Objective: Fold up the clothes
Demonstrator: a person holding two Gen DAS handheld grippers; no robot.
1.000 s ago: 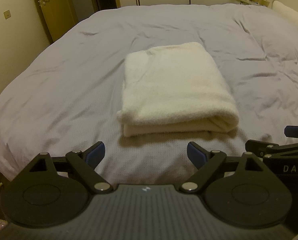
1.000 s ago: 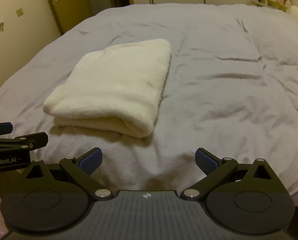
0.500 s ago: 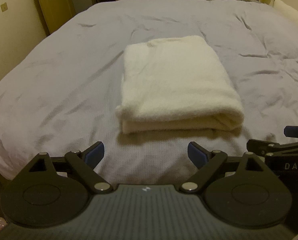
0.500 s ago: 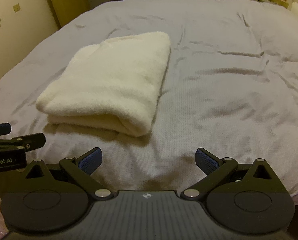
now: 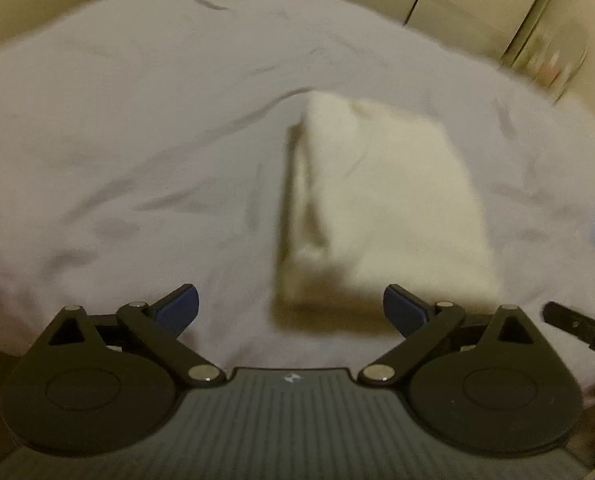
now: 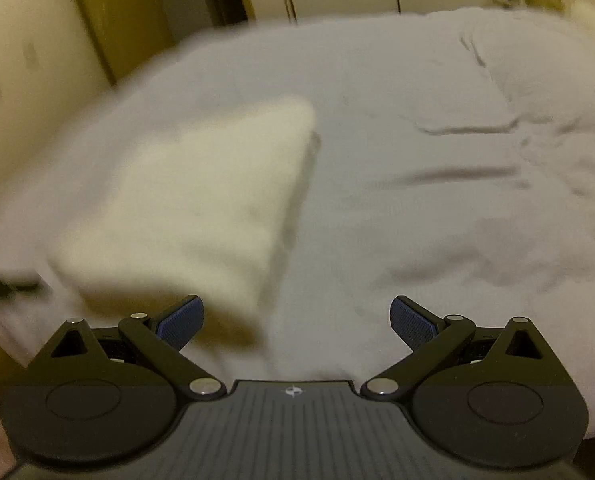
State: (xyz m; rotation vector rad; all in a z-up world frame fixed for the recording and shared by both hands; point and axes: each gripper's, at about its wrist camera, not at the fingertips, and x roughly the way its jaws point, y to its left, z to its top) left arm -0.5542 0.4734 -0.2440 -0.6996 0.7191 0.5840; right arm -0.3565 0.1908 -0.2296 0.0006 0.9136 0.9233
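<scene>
The cream garment (image 5: 385,200), folded thick on the bed (image 5: 117,140), looks soft, light and floppy, best pinched through all layers at its near edge, while the left gripper (image 5: 291,308) is opening empty and the right gripper (image 6: 297,318) gapes empty.

The right gripper (image 6: 296,322) hangs wide apart, empty — folded cream towel (image 6: 201,204) lies on the grey bed (image 6: 437,220).
</scene>
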